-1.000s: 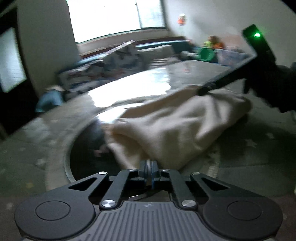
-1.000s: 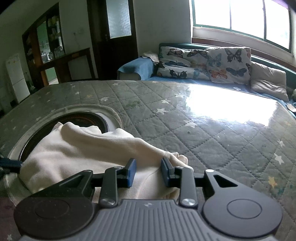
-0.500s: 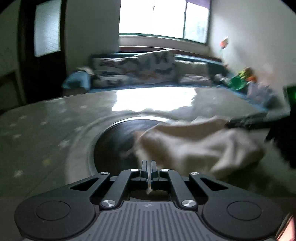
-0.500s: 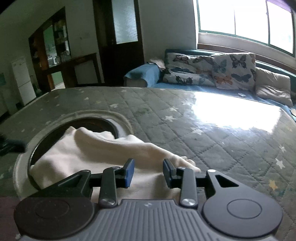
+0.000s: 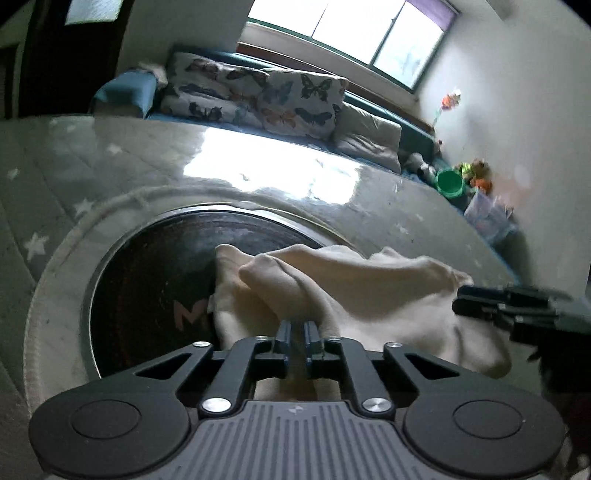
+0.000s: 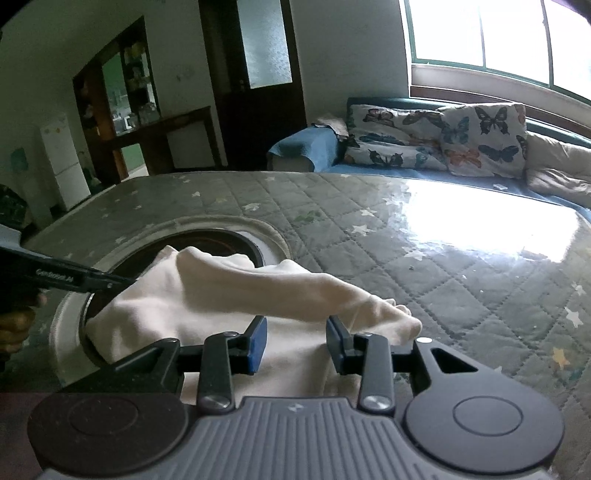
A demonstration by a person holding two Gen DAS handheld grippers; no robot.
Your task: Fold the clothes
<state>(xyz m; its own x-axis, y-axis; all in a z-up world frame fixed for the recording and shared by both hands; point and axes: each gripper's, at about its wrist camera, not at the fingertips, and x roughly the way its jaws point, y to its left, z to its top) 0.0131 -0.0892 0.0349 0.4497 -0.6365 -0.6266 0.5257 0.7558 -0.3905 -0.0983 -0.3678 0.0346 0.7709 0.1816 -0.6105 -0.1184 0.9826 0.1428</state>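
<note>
Nearest in the left wrist view, the left gripper (image 5: 297, 330) has its jaws drawn almost together on a raised ridge of the cream, soft knit garment (image 5: 354, 291); they have just been opening slightly, with the fold between them, so the pinch may be easing — a release after carrying this edge over seems likely. In the right wrist view the right gripper (image 6: 297, 341) stands spread, its jaws having just been opening a little, the blue pads on either side of a flat stretch of the same cloth (image 6: 229, 299) without pressing it (probably hovering to steady or to take a new hold).

The garment lies bunched, half over the dark round glass disc (image 5: 155, 280) sunk in the near left part of the table and half on the grey quilted, star-printed table cover (image 6: 424, 266) under its clear glossy sheet. A long rolled ridge runs across it from left to right, so the fold is not yet flat and would need smoothing.

Nothing stands between grippers and cloth. The disc's pale raised rim (image 5: 55, 266) could catch a dragged hem. Farther off, well apart from the work: butterfly-print cushions (image 6: 443, 136) on a teal sofa (image 6: 306, 147), a bright window (image 6: 480, 33), a green plastic bucket (image 5: 450, 182) among toys at far right.
</note>
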